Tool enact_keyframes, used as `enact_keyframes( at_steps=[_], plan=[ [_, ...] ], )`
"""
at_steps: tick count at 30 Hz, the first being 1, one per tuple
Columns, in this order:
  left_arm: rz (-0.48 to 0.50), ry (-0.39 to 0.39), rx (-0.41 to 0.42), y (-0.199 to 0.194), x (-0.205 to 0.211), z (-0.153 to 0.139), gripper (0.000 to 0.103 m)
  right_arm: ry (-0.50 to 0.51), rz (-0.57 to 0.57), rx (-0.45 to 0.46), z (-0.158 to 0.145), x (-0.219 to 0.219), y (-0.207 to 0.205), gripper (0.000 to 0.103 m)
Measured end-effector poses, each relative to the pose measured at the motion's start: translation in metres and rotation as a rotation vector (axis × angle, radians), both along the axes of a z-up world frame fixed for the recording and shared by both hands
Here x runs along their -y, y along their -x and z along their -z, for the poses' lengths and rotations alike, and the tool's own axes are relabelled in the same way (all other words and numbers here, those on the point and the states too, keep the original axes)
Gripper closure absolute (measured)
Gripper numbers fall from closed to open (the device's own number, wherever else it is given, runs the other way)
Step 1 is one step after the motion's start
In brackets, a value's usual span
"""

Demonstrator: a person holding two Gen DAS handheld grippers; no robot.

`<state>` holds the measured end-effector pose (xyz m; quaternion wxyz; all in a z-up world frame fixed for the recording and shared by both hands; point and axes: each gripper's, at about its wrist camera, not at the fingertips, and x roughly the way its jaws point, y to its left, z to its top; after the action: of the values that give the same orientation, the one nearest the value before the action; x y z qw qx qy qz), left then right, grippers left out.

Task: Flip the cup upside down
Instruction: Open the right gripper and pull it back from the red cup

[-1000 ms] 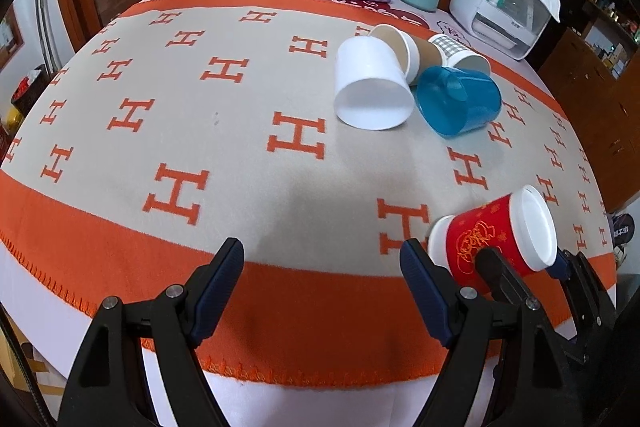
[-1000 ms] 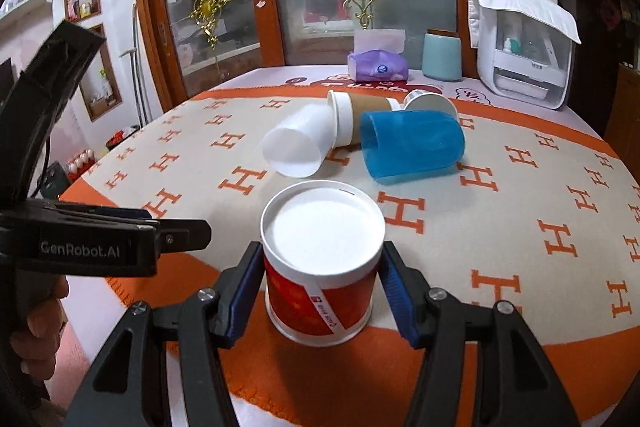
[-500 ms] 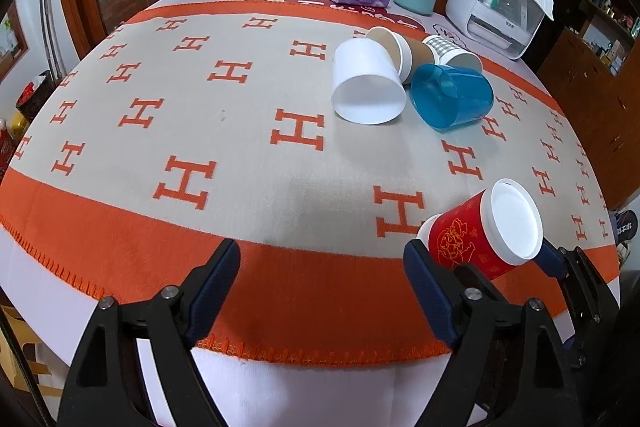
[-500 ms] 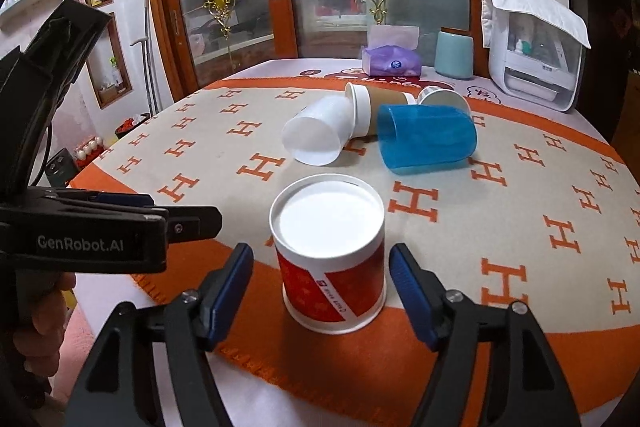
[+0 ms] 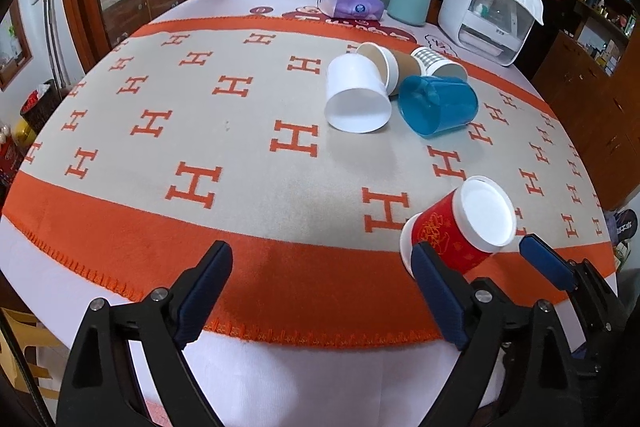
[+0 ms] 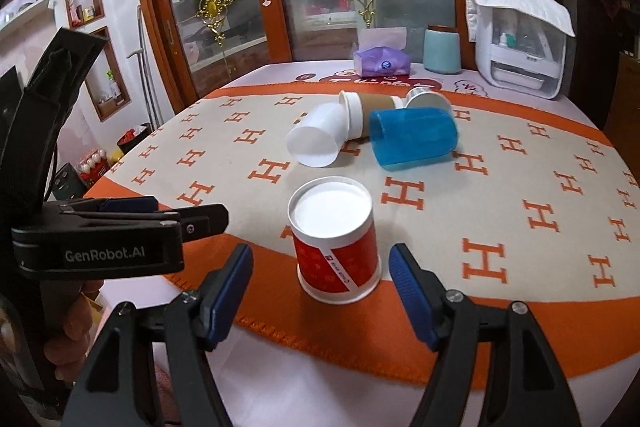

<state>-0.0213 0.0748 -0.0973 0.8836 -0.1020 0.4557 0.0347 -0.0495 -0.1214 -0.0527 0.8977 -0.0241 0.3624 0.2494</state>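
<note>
A red paper cup (image 6: pixel 334 247) stands upside down on the orange border of the tablecloth, its white base facing up; it also shows in the left wrist view (image 5: pixel 460 231). My right gripper (image 6: pixel 320 287) is open and empty, just short of the cup, its fingers apart from it on either side. My left gripper (image 5: pixel 320 291) is open and empty over the table's near edge, left of the cup. In the right wrist view the left gripper (image 6: pixel 160 215) shows from the side at the left.
Several cups lie on their sides mid-table: a white one (image 5: pixel 356 95), a brown one (image 5: pixel 394 65), a checked one (image 5: pixel 438 63) and a blue one (image 5: pixel 438 105). A purple tissue pack (image 5: pixel 352 3), a teal canister (image 5: pixel 410 1) and a white appliance (image 5: pixel 486 9) stand at the back.
The right gripper has opened off the red cup and drawn back toward the table edge. The cup stays standing upside down. The left gripper has pulled back a little.
</note>
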Motion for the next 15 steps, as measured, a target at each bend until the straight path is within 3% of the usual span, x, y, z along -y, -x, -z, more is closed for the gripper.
enact_keyframes(
  at_steps=[7,15],
  plan=[
    [-0.009,-0.043,0.064,0.016,0.006,-0.025,0.009,0.054,0.081,0.059,-0.034,0.014,0.013,0.032],
    [-0.001,-0.096,0.144,0.029,0.019,-0.067,0.001,-0.001,0.172,0.033,-0.072,0.038,0.012,0.032]
  ],
)
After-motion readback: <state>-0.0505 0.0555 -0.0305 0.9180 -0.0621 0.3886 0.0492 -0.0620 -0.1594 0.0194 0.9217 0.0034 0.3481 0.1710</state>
